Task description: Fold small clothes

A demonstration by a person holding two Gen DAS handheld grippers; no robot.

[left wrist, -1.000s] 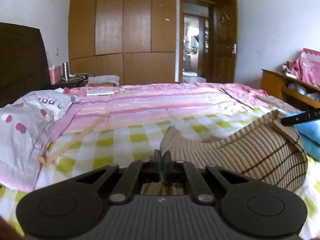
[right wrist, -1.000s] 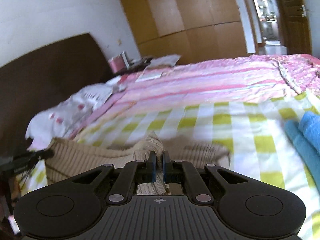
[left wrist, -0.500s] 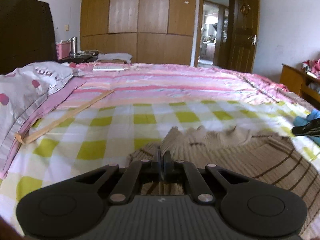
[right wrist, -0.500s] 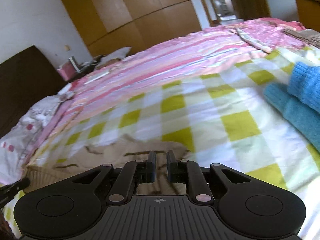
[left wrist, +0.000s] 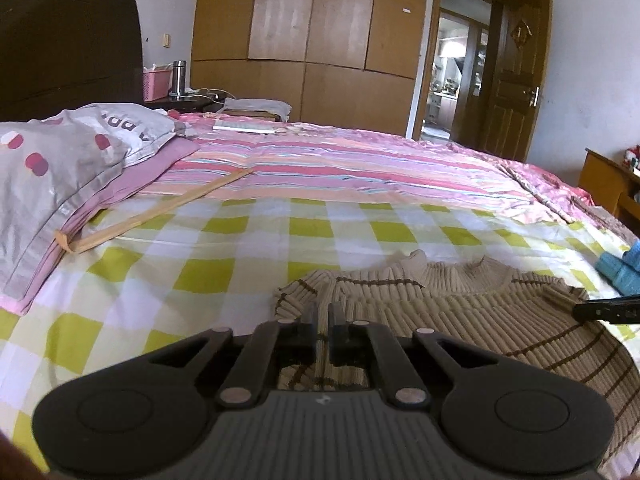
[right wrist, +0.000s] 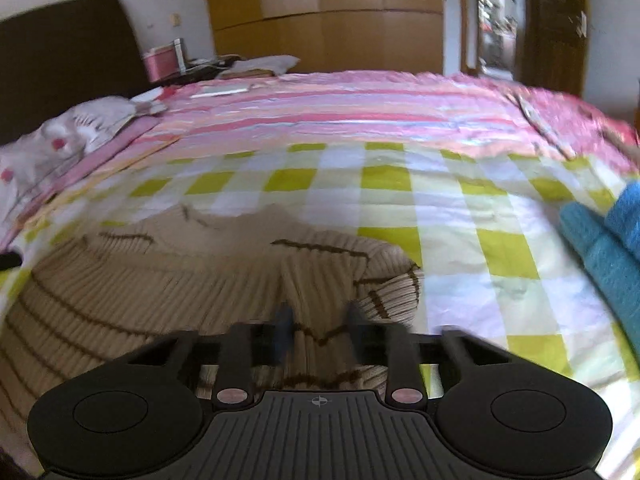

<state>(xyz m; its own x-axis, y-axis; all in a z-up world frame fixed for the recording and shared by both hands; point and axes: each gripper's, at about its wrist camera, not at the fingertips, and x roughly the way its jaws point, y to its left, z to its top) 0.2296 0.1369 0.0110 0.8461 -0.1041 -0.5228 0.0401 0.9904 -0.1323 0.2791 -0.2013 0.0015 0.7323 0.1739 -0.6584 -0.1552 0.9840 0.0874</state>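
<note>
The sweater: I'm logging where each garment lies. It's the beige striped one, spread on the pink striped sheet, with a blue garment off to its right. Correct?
Not quite. The sweater lies on the green-and-white checked sheet, as the left wrist view shows; the pink striped sheet is farther back. The blue garment is to its right.

You have a small beige ribbed sweater (left wrist: 472, 312) with thin brown stripes lying spread on the green-and-white checked bedsheet (left wrist: 240, 264), its ruffled neck facing the far side of the bed. Its left shoulder edge is bunched up into a small fold, and in the right wrist view the sleeve end (right wrist: 392, 280) is rolled into a rounded lump at the sweater's right side.
</note>
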